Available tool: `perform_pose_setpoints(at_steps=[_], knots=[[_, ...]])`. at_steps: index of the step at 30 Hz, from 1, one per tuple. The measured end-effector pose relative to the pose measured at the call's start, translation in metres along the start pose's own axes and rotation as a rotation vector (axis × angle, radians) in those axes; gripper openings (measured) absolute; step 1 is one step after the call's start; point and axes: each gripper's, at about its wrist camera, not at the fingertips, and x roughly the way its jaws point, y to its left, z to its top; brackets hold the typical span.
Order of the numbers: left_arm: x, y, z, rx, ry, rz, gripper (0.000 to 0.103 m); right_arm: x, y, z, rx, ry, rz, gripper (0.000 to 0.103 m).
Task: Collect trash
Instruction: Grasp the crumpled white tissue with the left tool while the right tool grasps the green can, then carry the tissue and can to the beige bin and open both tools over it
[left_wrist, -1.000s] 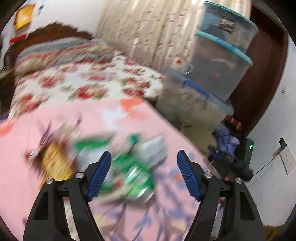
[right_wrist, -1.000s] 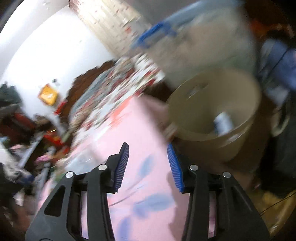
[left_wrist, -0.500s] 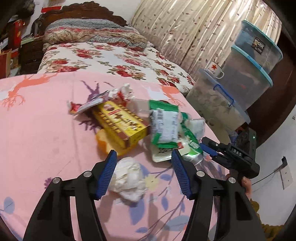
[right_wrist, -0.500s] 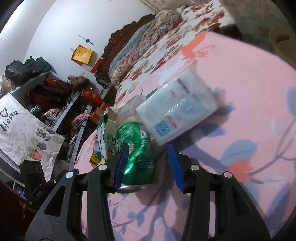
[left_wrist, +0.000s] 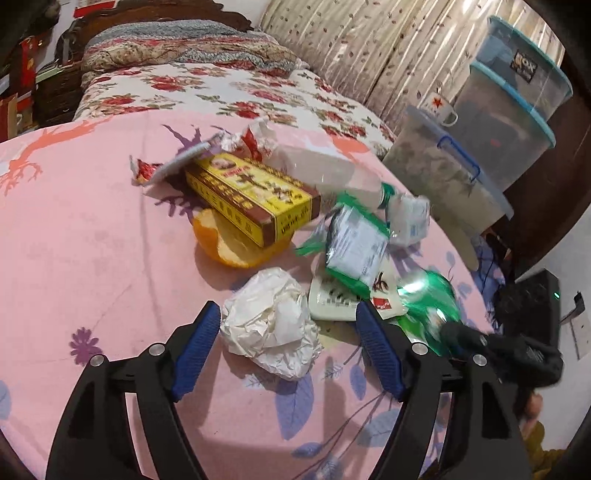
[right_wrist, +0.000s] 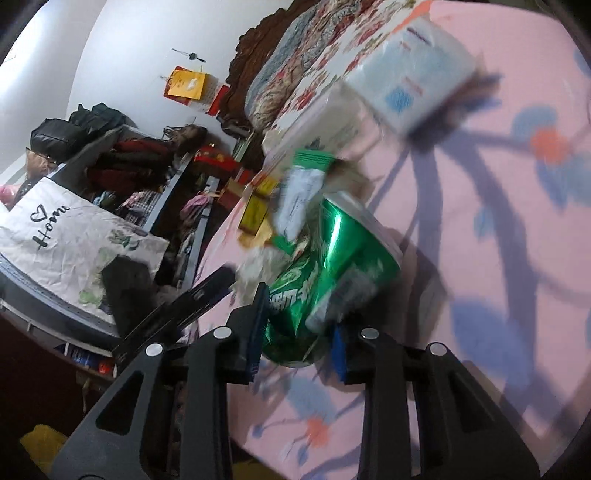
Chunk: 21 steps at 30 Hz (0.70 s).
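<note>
- The right gripper (right_wrist: 299, 328), which half a second ago was only nearing the pile, is now reaching around the green can (right_wrist: 325, 280); its jaws are sitting on either side of the can's near end, touching or nearly touching it. The blur makes it hard to say whether they are gripping yet.
- The can is lying on its side on the pink bedcover (right_wrist: 498, 258), at the near edge of the trash pile, and does not look lifted.
- In the left view the can (left_wrist: 428, 299) is smeared with motion, so it is probably being nudged or squeezed right now.
- The left gripper (left_wrist: 288, 350) has come closer to the tissue wad (left_wrist: 271, 323), and its jaws are standing wide apart on either side of it, holding nothing.
- The rest of the pile is staying put: yellow box (left_wrist: 251, 195), orange peel (left_wrist: 229, 247), green-edged packet (left_wrist: 354, 247) and clear bottle (left_wrist: 325, 173).
- For the task, this seems to mean two pickups are being set up at once: the can on the right, the wad on the left. Neither piece is collected yet.
</note>
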Motion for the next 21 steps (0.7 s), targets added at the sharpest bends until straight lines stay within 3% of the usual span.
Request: perform_pose_setpoints(at_steps=[3,5,6,7,9,10,16,21], knots=[[0.009,0.000,-0.002,0.003,0.015,0.019,0.070,-0.005,-0.007,-0.002,0.033,-0.021,-0.005,0.036],[0.014,0.003,-0.004,-0.008,0.040,0.014,0.058,-0.005,-0.013,0.001,0.064,-0.031,-0.021,0.041],[0.016,0.005,-0.006,-0.011,0.054,0.013,0.047,-0.007,-0.018,0.001,0.085,-0.034,-0.015,0.049],[0.015,0.006,-0.007,-0.012,0.049,0.006,0.045,-0.006,-0.022,0.003,0.113,-0.039,-0.004,0.050],[0.009,0.011,-0.010,-0.027,0.047,-0.013,0.043,-0.002,-0.024,0.003,0.125,-0.035,0.012,0.043],[0.006,0.012,-0.011,-0.032,0.046,-0.014,0.042,-0.001,-0.025,0.003,0.127,-0.024,0.026,0.023],[-0.033,0.018,-0.016,-0.081,-0.007,-0.113,0.042,-0.014,-0.030,0.002,0.147,-0.036,0.088,0.017],[-0.048,-0.004,-0.016,-0.028,-0.027,-0.152,0.043,-0.040,-0.036,0.000,0.161,-0.092,0.107,0.017]])
